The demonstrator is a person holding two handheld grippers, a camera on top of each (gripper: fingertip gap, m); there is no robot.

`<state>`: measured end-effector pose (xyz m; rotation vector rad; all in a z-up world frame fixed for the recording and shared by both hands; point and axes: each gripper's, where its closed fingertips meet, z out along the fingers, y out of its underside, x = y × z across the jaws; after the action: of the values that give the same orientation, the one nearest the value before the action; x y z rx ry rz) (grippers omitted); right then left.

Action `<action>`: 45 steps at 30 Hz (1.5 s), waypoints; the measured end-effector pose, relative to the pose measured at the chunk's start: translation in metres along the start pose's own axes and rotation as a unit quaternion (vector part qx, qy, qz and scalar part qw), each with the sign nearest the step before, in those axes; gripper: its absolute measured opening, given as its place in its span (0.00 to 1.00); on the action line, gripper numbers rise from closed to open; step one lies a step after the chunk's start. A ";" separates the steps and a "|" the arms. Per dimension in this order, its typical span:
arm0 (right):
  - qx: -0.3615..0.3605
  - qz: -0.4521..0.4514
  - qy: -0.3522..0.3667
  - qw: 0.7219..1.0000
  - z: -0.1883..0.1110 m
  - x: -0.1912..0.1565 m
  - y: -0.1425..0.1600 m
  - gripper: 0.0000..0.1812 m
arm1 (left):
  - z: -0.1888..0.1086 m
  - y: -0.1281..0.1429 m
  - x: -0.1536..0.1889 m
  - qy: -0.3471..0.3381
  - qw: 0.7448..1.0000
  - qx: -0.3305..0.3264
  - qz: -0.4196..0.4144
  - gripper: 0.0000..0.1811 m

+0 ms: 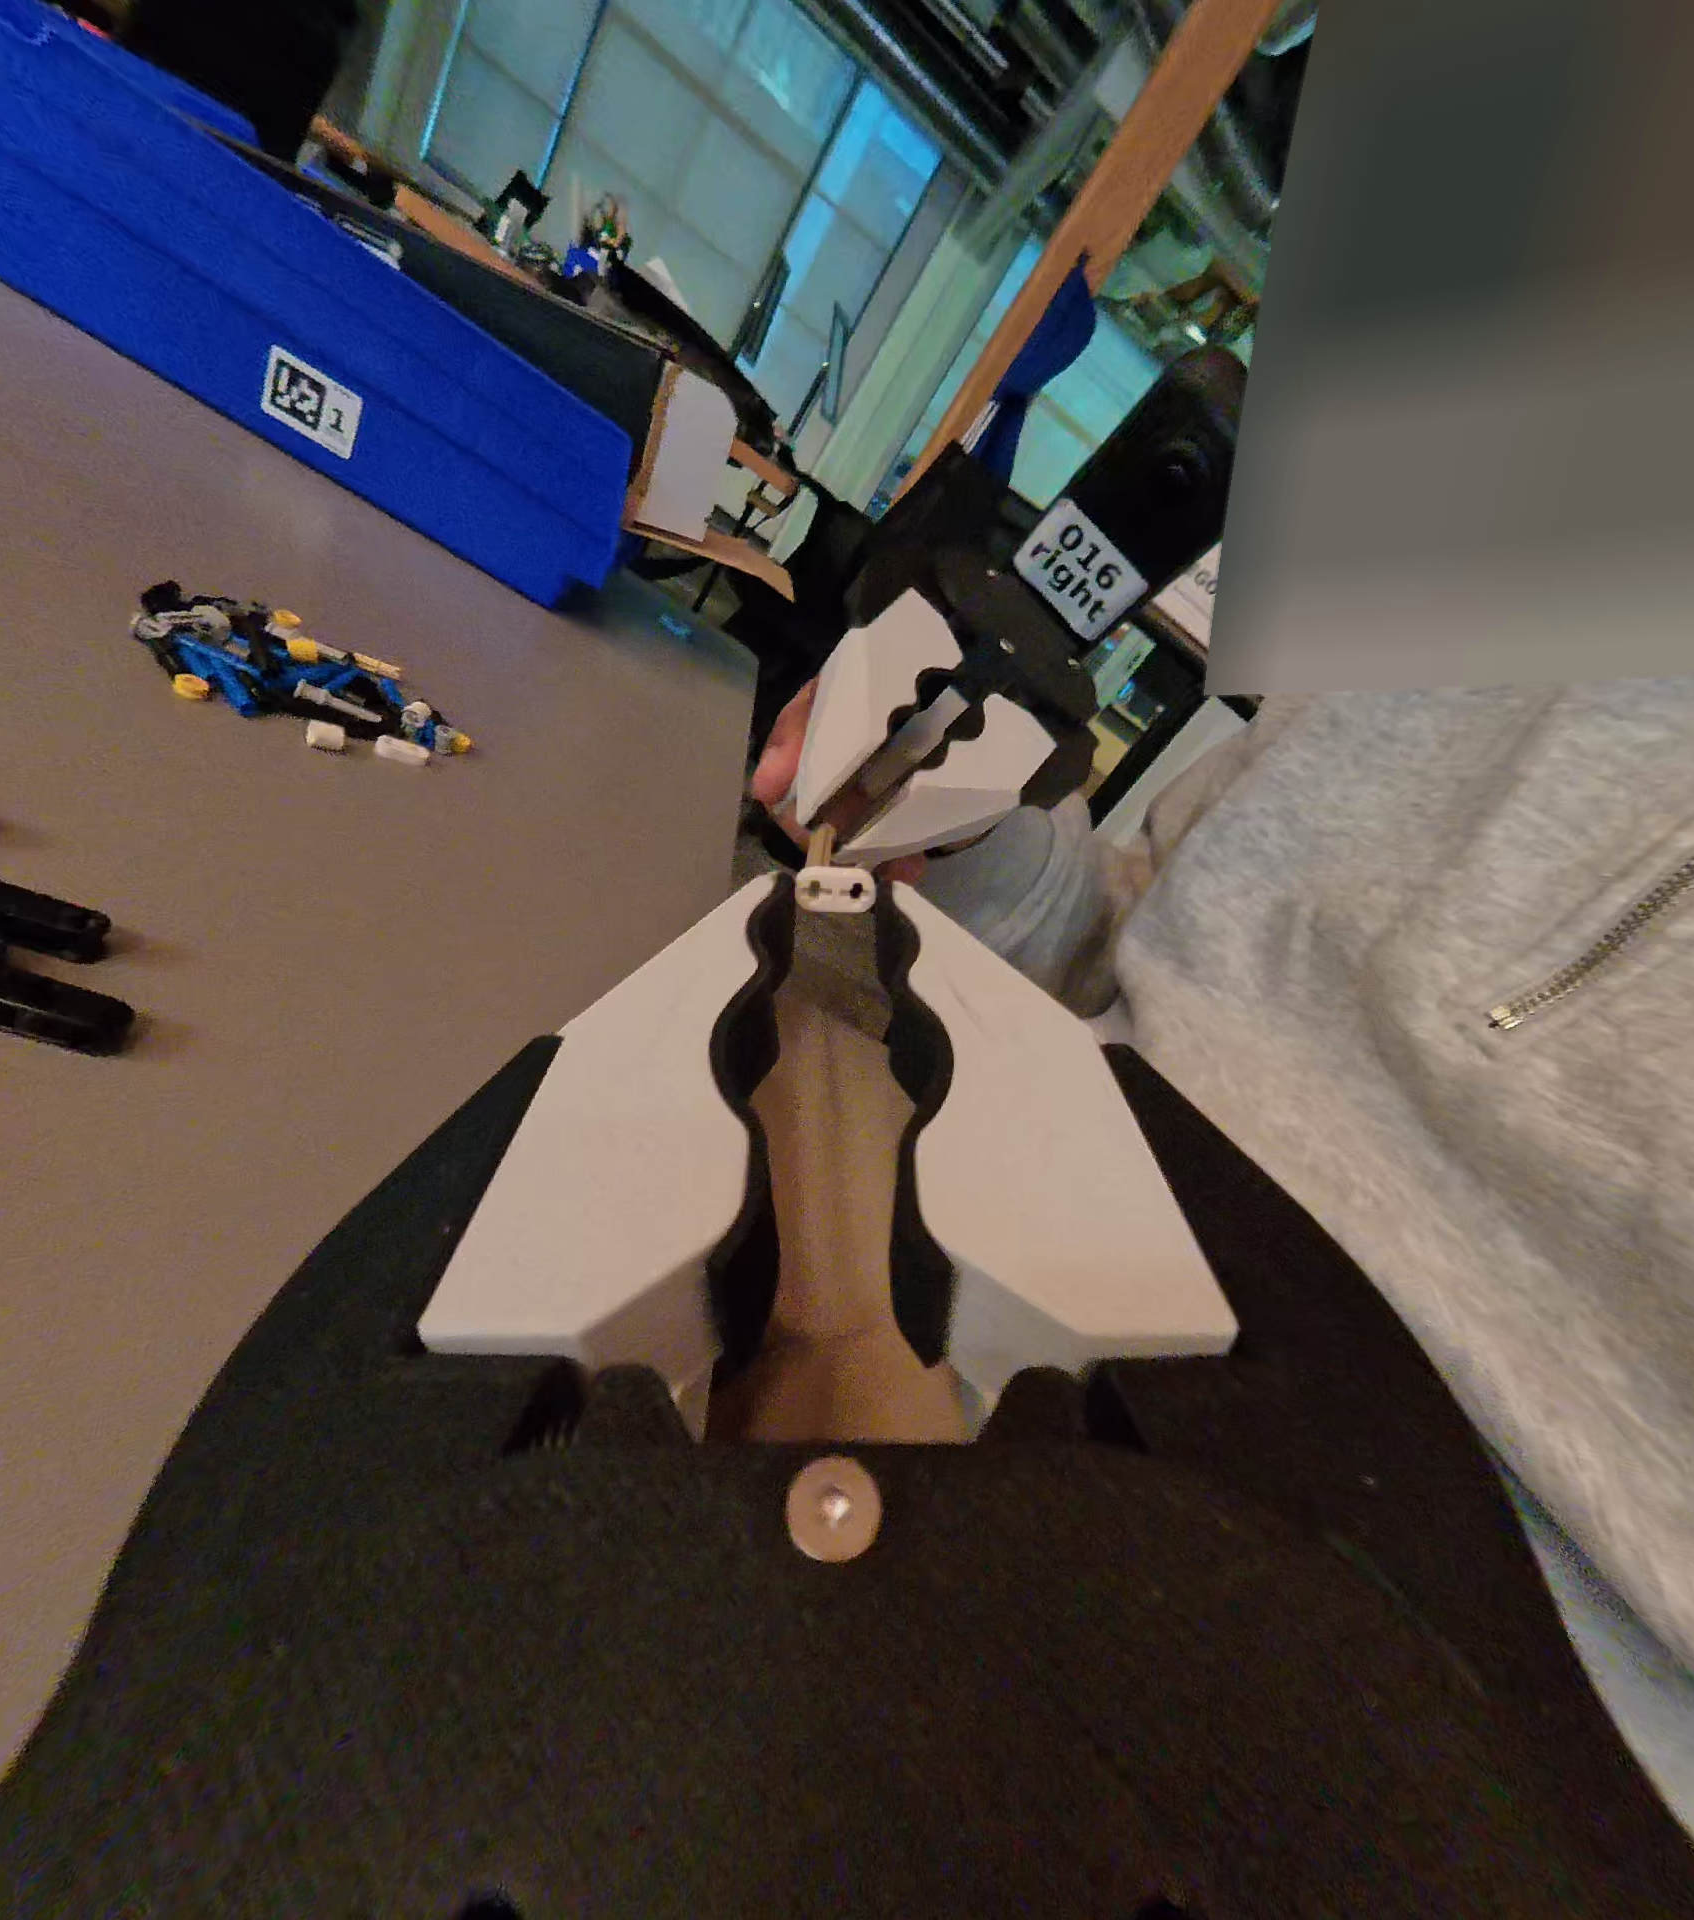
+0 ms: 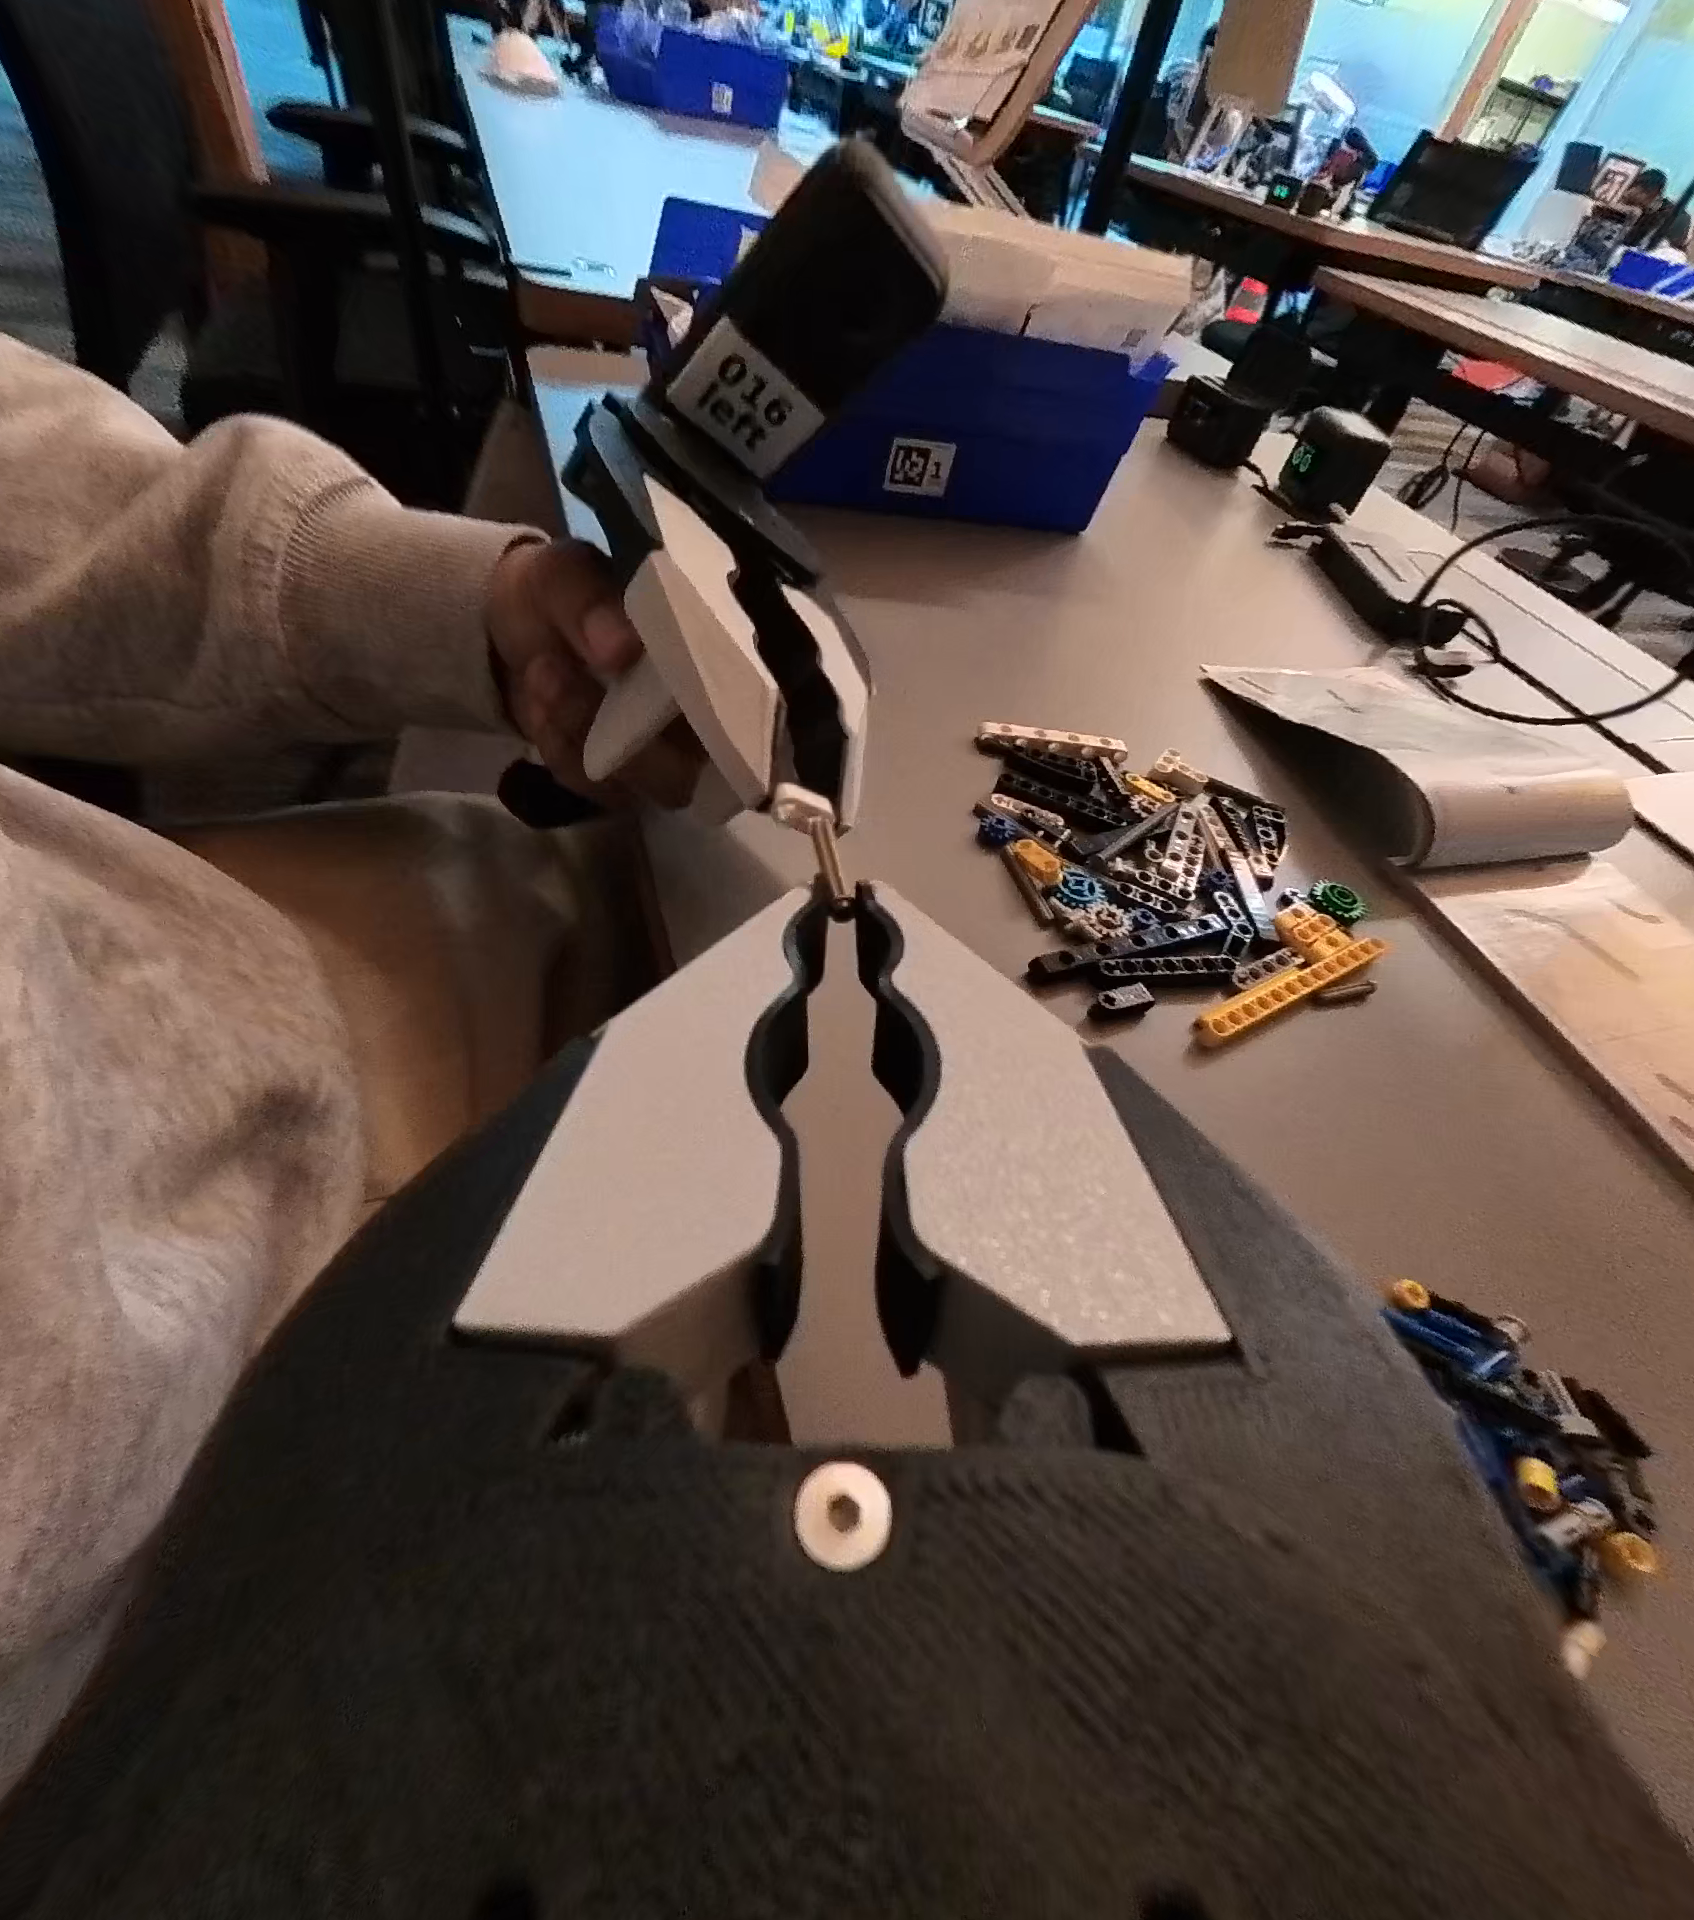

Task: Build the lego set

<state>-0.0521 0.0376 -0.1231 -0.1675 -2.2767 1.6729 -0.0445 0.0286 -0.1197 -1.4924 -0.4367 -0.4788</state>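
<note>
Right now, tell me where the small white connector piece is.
The white connector piece is pinched in the left gripper tips, held off the table edge, meeting the tan pin gripped by the right gripper.

- Soft, even indoor light; bluish daylight glows through the windows at the back.
- The grey tabletop carries a dull sheen and short, soft shadows under the loose bricks.
- Wide-angle bending curves straight lines toward the edges.
- Motion blur smears the grey sweater and far background; the nearby fingers stay fairly sharp.
</note>
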 end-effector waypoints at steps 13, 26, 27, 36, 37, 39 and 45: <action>0.031 0.049 -0.003 0.998 -0.007 0.000 -0.021 0.02 | -0.011 -0.026 0.018 0.098 0.989 0.092 -0.066 0.07; 0.023 0.059 0.003 0.998 -0.004 -0.002 -0.020 0.02 | -0.004 -0.017 0.015 0.090 0.991 0.069 -0.065 0.07; 0.023 0.059 0.002 0.998 -0.004 -0.002 -0.020 0.02 | -0.003 -0.017 0.015 0.090 0.992 0.067 -0.064 0.07; 0.019 0.059 -0.002 0.998 -0.004 -0.003 -0.019 0.02 | -0.003 -0.016 0.015 0.087 0.992 0.063 -0.062 0.07; 0.019 0.060 -0.003 0.998 -0.004 -0.003 -0.019 0.02 | -0.003 -0.016 0.015 0.087 0.992 0.063 -0.062 0.07; 0.017 0.061 -0.004 0.998 -0.004 -0.003 -0.018 0.02 | -0.003 -0.015 0.015 0.086 0.993 0.061 -0.061 0.07; 0.005 0.062 -0.007 0.998 -0.004 -0.003 -0.015 0.02 | -0.002 -0.012 0.013 0.077 0.994 0.051 -0.055 0.07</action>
<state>-0.0461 0.0360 -0.1082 -0.3010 -2.3090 1.7507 -0.0403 0.0260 -0.1020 -1.3280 -0.4170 -0.6441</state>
